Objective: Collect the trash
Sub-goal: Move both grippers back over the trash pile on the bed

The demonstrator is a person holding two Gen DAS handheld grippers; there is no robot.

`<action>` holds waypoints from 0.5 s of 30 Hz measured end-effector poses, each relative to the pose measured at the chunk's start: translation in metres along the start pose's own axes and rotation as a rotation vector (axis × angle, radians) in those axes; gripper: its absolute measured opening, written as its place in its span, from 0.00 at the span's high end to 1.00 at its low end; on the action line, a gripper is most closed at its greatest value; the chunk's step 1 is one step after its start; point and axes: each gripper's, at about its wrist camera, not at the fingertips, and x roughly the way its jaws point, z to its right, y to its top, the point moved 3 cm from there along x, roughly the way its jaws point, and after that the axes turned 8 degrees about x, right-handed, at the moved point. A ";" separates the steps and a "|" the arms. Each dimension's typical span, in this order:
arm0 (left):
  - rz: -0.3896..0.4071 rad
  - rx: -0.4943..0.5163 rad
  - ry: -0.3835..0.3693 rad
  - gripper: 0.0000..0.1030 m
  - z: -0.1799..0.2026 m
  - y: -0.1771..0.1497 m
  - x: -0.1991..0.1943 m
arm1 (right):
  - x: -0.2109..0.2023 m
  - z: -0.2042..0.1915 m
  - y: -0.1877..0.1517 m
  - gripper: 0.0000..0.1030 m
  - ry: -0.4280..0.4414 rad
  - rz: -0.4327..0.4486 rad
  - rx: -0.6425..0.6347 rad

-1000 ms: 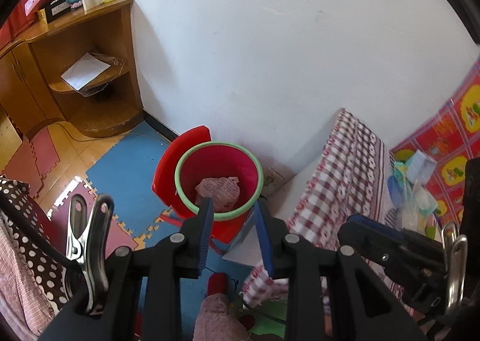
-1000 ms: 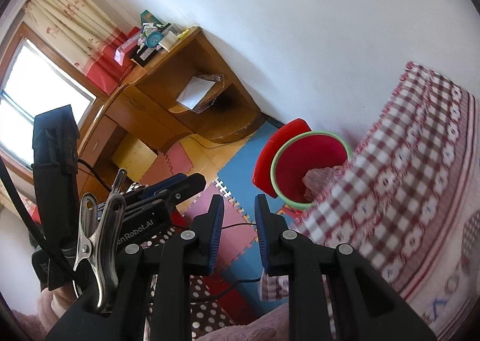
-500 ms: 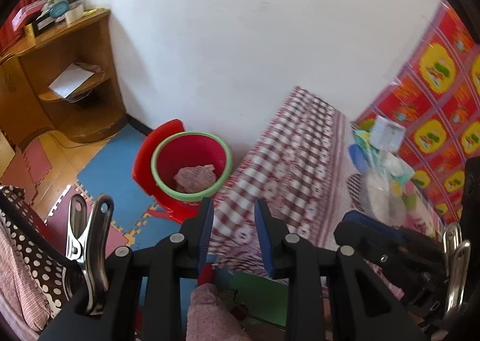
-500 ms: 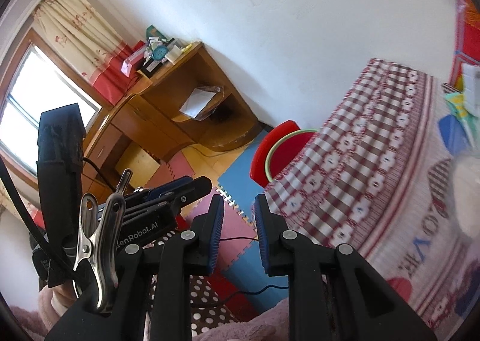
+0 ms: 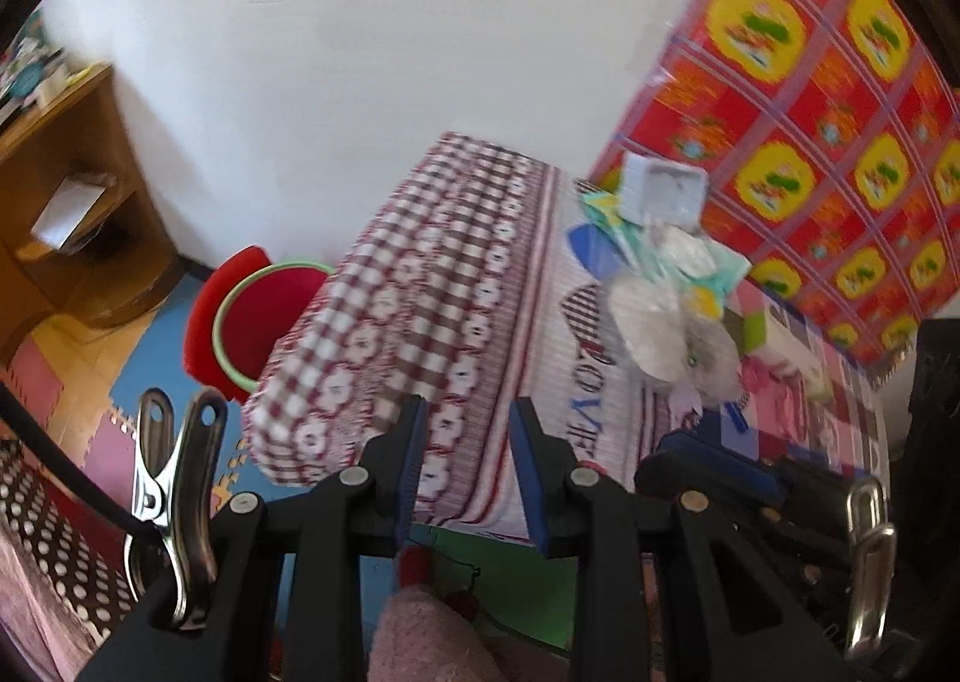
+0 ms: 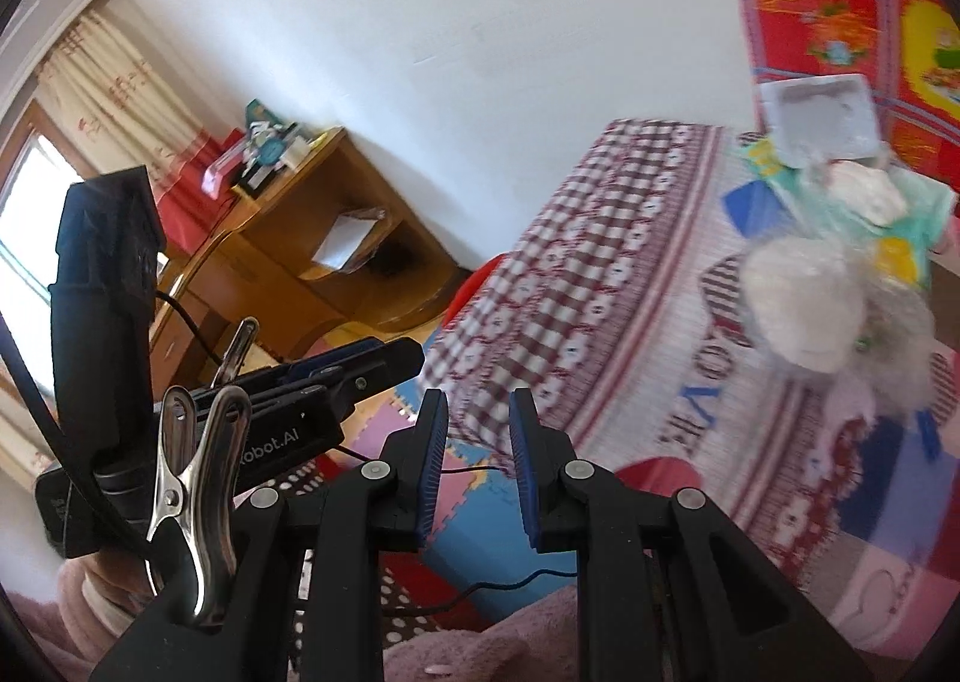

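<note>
I see trash (image 5: 666, 286) heaped on the bed: white wads, wrappers, white tray. Red bin (image 5: 264, 316) stands beside, upright.

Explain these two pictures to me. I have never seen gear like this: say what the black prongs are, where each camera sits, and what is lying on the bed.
Each picture comes from a camera mounted on a hand-held claw, looking along its two fingers. One shows the left claw, the other the right claw. Both have a gap between the blue pads and hold nothing. Ahead is a bed with a checked cover. On it lies a pile of trash: wrappers, crumpled plastic and a white tray. A red bin stands on the floor beside the bed.
</note>
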 end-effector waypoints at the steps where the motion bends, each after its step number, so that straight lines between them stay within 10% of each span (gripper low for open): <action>1: -0.006 0.022 -0.012 0.72 0.008 0.002 0.003 | -0.003 0.005 0.000 0.78 -0.007 0.003 0.009; 15: -0.063 0.170 -0.154 0.72 0.054 0.032 0.048 | -0.025 0.057 0.007 0.78 -0.142 0.077 0.082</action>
